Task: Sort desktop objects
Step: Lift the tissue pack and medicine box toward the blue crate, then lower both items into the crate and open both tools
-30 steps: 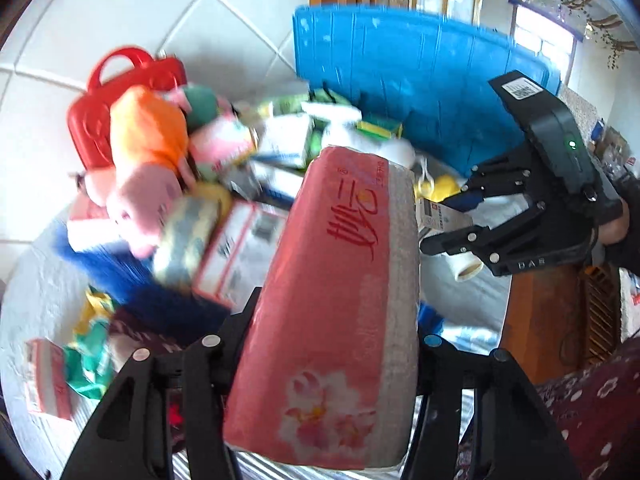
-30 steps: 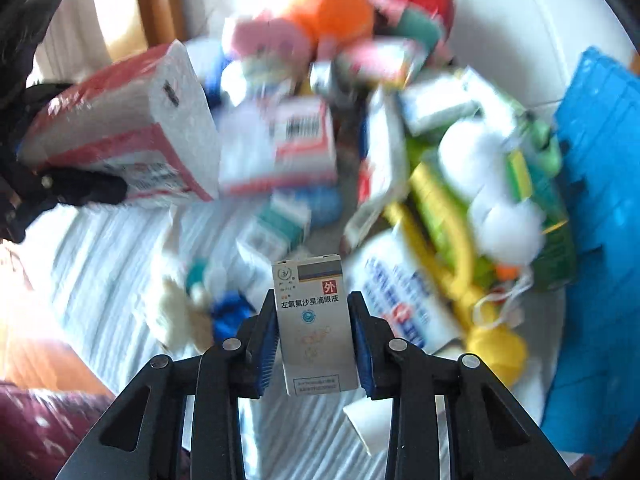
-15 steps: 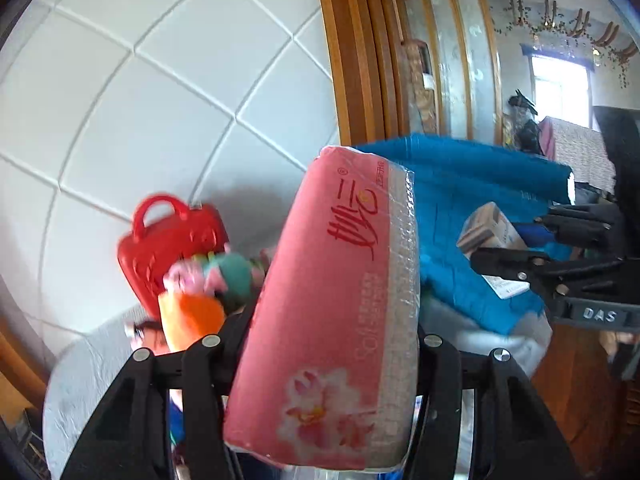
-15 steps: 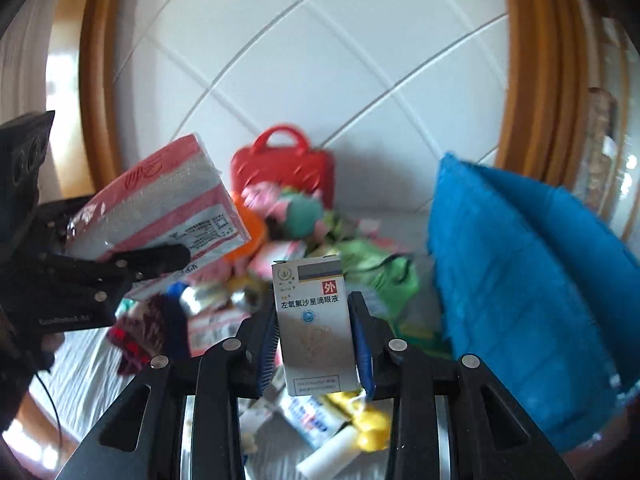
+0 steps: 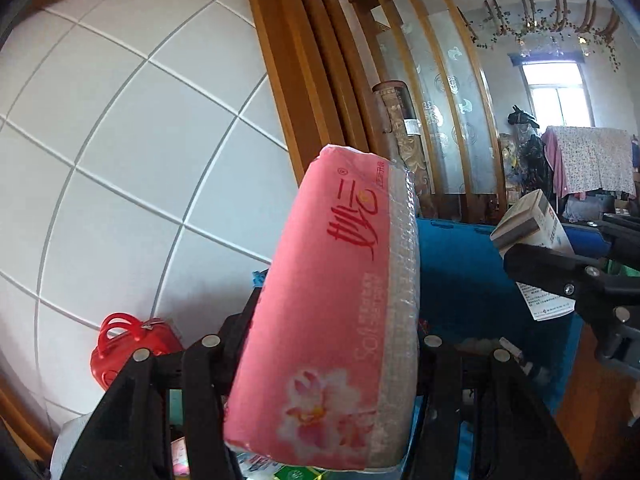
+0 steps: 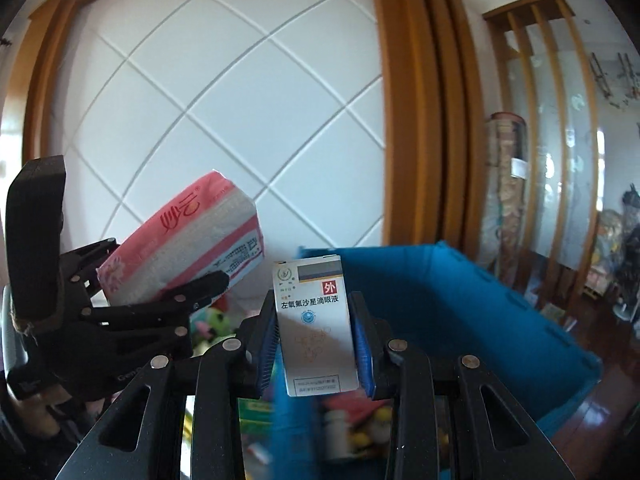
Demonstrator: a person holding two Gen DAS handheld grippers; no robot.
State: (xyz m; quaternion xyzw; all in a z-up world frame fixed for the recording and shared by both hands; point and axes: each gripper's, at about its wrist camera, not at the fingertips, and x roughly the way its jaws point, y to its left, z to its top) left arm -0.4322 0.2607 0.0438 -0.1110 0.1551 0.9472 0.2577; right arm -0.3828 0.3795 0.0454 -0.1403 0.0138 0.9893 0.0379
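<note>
Pink tissue pack with red script, a pale pink flower print and a white-grey side band. White medicine box with a grey stripe and red square. Bright blue bin. Red handbag. White wall tiles in a diamond grid.

Both grippers raised since a second ago. Left gripper has carried the pink tissue pack up from over the clutter pile; right gripper has lifted the eye-drop box to just above the blue bin rim.
</note>
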